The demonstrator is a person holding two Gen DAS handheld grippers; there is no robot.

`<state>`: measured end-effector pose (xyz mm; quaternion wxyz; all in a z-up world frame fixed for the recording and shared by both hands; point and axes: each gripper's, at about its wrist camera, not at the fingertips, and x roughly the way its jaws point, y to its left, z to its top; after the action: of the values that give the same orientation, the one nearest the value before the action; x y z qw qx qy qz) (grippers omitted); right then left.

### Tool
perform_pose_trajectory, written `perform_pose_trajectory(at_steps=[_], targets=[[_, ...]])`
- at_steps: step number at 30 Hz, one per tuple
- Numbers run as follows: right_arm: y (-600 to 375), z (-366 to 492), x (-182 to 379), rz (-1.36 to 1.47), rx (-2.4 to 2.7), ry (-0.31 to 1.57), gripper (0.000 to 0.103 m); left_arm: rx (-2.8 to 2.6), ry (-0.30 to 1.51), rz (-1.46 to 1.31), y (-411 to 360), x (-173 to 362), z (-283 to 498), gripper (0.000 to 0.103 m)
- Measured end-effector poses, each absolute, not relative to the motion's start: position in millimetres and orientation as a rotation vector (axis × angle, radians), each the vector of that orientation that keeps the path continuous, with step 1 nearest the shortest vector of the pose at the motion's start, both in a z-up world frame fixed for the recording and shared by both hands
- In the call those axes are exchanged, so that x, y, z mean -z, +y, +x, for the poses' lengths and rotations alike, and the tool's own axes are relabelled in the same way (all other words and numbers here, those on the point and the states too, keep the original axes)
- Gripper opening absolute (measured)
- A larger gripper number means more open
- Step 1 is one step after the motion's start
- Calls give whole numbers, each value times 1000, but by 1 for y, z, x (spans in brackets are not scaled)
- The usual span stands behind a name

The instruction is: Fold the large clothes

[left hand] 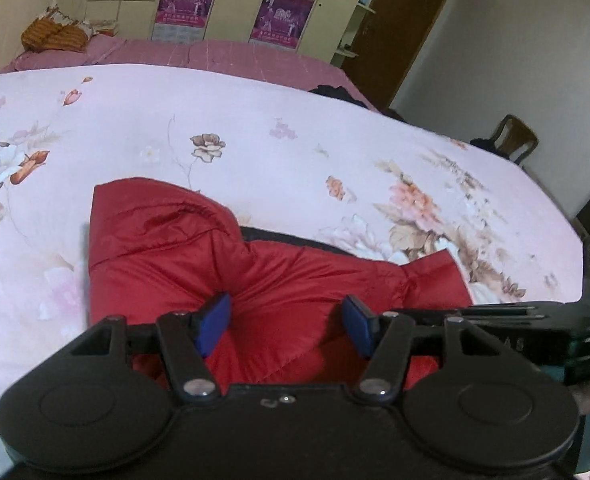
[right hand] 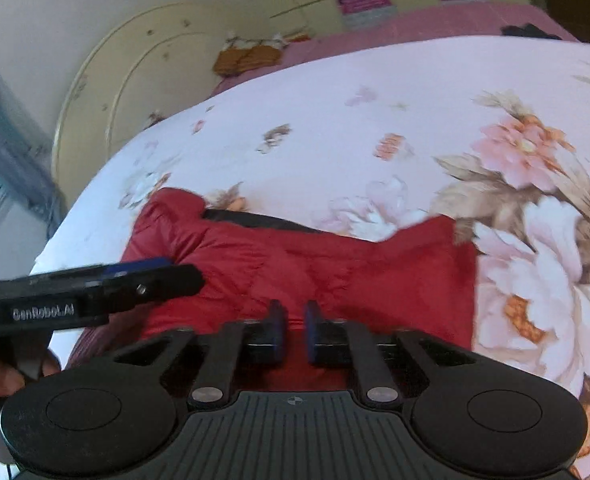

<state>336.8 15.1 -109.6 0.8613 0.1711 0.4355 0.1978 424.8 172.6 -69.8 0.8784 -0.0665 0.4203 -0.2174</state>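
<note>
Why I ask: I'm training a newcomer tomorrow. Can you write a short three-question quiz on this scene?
1. True or false: the red jacket lies on a floral bedspread.
2. Whose jaws stand wider apart?
A. the left gripper
B. the right gripper
C. both the same
3. Fill in: the pads on the jaws are coloured ____.

Key: 1 true; 2 A; 3 blue.
</note>
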Motion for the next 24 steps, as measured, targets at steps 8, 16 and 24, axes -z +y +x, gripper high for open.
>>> perform_pose_trajectory(at_steps=[8, 16, 24], targets=[[0, 325, 94, 315, -364, 915, 0, 443, 846, -77, 174, 46, 396, 59], [8, 259, 80, 189, -481, 829, 0, 469, 788, -77, 186, 36, 305, 58], [-8, 253, 74, 260, -412, 864, 0, 421, 763, -48, 188, 35, 281, 58]])
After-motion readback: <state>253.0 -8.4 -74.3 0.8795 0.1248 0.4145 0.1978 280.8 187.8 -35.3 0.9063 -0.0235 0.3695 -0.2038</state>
